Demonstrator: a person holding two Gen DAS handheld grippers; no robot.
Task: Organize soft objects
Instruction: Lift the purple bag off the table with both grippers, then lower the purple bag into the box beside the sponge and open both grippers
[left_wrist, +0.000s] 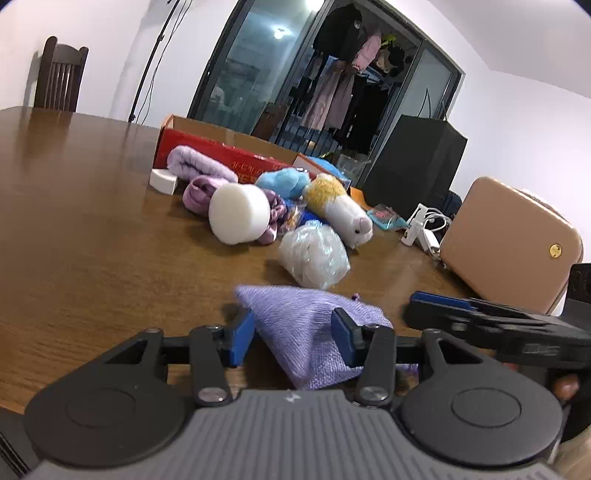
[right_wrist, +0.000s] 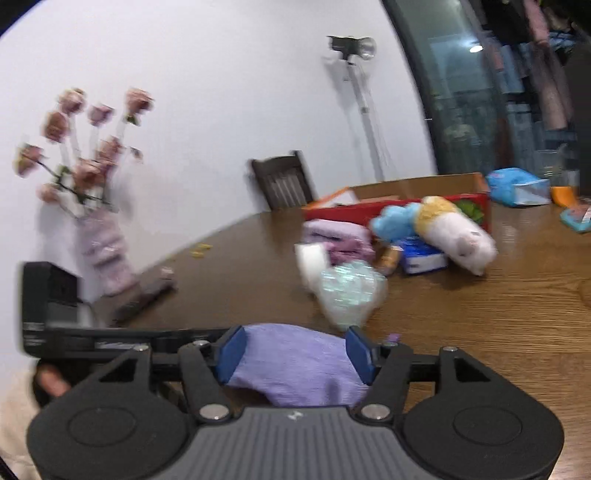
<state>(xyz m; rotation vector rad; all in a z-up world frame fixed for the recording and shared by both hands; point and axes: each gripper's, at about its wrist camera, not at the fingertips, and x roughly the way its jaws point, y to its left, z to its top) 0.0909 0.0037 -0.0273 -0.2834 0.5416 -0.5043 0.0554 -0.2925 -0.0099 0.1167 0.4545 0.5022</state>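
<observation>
The lilac cloth (left_wrist: 310, 332) lies on the wooden desk (left_wrist: 92, 240) at its near side, bunched into a peaked heap between both tools. The left tool (left_wrist: 293, 332) has its blue pads standing apart on either side of the cloth; the left pad sits clear of the fabric, the right one just beside or brushing a fold, so it looks released rather than clenched. The right tool (right_wrist: 295, 354) also straddles the cloth (right_wrist: 295, 365) with its pads spread wide and not pinching.

Beyond the cloth, bare desk runs up to a wrapped white bundle (left_wrist: 314, 254) close ahead. Behind that sits a cluster: a white foam cylinder (left_wrist: 238, 212), folded purple towels (left_wrist: 201, 166), a blue plush (left_wrist: 284, 181) and a white-and-yellow plush toy (left_wrist: 341, 206), all in front of a red cardboard box (left_wrist: 221, 147).

To the left of the cluster the desk is wide and open. On the right, a tan case (left_wrist: 509, 236) and a white charger with cable (left_wrist: 421, 229) crowd the desk's edge.
</observation>
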